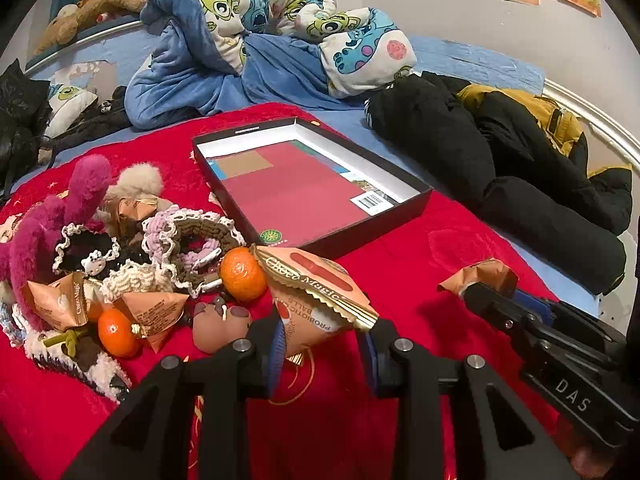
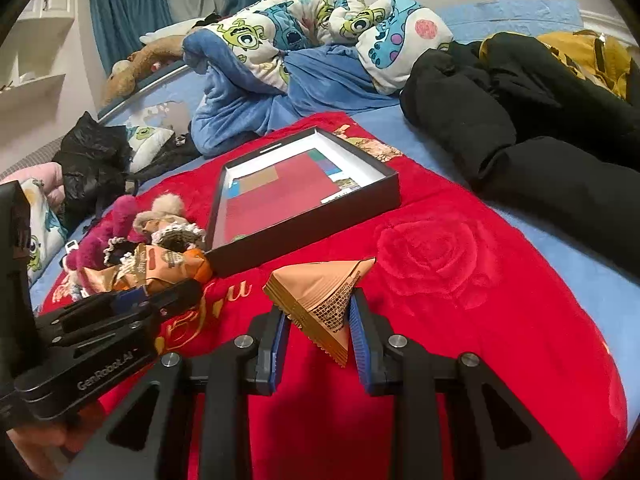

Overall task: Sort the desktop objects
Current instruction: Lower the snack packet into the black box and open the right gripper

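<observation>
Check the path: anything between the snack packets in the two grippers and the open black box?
Nothing visible. The left gripper holds one snack packet, the right gripper another snack packet; only bare red blanket lies ahead to the black box.

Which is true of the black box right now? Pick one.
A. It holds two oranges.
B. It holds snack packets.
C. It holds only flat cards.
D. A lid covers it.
C: the box lies open, with only flat cards inside; oranges and packets are outside it.
</observation>
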`<action>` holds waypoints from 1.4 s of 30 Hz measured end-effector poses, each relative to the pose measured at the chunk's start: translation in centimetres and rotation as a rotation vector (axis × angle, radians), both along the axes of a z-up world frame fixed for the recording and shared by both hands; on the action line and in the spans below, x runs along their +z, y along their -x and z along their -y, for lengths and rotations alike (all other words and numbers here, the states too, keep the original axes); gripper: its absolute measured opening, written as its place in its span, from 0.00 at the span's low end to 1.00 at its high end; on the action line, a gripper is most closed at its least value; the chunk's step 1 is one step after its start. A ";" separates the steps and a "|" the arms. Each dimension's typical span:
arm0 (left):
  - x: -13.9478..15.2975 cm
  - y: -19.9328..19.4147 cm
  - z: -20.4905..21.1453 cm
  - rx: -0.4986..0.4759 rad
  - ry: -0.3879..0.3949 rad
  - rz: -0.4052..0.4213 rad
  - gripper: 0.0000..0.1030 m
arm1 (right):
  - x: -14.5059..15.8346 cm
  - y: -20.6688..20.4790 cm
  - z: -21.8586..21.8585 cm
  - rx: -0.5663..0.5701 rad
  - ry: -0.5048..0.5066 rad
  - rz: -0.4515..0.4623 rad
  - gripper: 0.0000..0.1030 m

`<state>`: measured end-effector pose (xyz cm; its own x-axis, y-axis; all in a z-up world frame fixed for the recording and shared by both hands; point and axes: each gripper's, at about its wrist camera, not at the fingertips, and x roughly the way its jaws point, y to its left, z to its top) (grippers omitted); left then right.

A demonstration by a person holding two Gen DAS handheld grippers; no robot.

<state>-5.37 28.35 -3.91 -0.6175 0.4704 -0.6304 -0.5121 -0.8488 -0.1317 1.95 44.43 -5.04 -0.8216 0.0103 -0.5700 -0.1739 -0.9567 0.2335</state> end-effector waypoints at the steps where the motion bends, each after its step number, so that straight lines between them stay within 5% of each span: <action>1: 0.1 0.2 0.0 0.001 -0.006 0.003 0.32 | 0.1 0.2 -0.2 0.001 0.019 -0.009 0.27; 8: 0.7 2.4 -0.9 -0.012 -0.013 0.012 0.32 | 1.8 3.6 -1.1 0.058 0.109 -0.062 0.27; 17: 2.0 8.0 -3.2 -0.010 -0.062 -0.028 0.32 | 3.1 10.4 -1.4 0.115 0.035 -0.075 0.27; 25: 0.4 12.6 -4.4 -0.008 -0.047 0.017 0.32 | 1.8 15.9 -2.5 0.126 -0.044 0.014 0.28; 42: -2.7 15.7 -6.7 -0.051 0.043 0.106 0.32 | -1.6 19.6 -3.4 0.123 -0.115 0.173 0.28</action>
